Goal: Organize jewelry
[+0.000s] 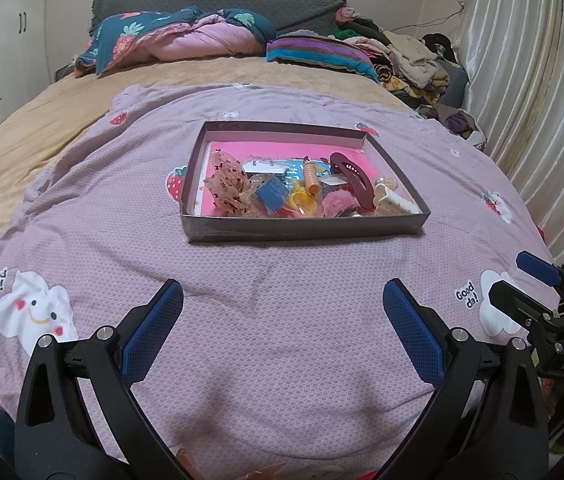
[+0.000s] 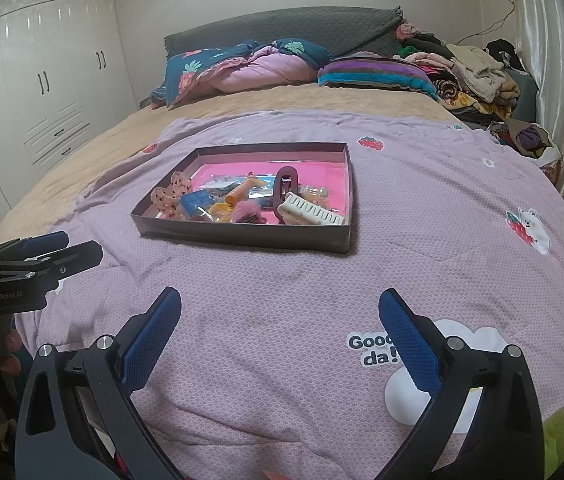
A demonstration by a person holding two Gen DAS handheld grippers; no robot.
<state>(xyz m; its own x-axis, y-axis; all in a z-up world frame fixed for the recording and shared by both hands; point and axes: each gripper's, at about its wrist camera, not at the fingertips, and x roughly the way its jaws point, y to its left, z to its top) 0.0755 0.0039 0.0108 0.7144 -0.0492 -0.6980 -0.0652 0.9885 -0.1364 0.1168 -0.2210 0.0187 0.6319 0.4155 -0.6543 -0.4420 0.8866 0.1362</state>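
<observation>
Both grippers hover low over the lilac quilt (image 1: 282,320), side by side and aimed at the same shallow cardboard tray (image 1: 305,229). The left gripper (image 1: 283,304) has its blue-padded fingers (image 1: 411,328) spread wide with nothing between them; the right gripper (image 2: 280,312) is spread just as wide and equally bare. Such a gape probably suits a reach for one of the bulkier clips.

The tray sits ahead of both sets of fingertips, well apart from them: centred beyond the left pair, and ahead and slightly toward the left finger of the right pair. Its long axis runs crosswise to the fingers, the near wall facing them.

The hair accessories are heaped against that near wall, over a pink card; the far half is mostly bare. A maroon claw clip (image 1: 355,178) runs from the far side toward the near right corner. The cream claw clip (image 2: 310,210) lies roughly along the near wall at the right end, teeth up. An orange spiral tie (image 1: 311,178) points away from the fingers. A sheer patterned bow (image 1: 230,188) fills the left end, beside a blue square clip (image 1: 270,197), yellow pieces (image 1: 301,200) and a pink fluffy clip (image 1: 335,205).

This fits either pieces gathered into the tray or a jumble awaiting sorting. Something orange peeks below the left fingers, too cropped to name.
</observation>
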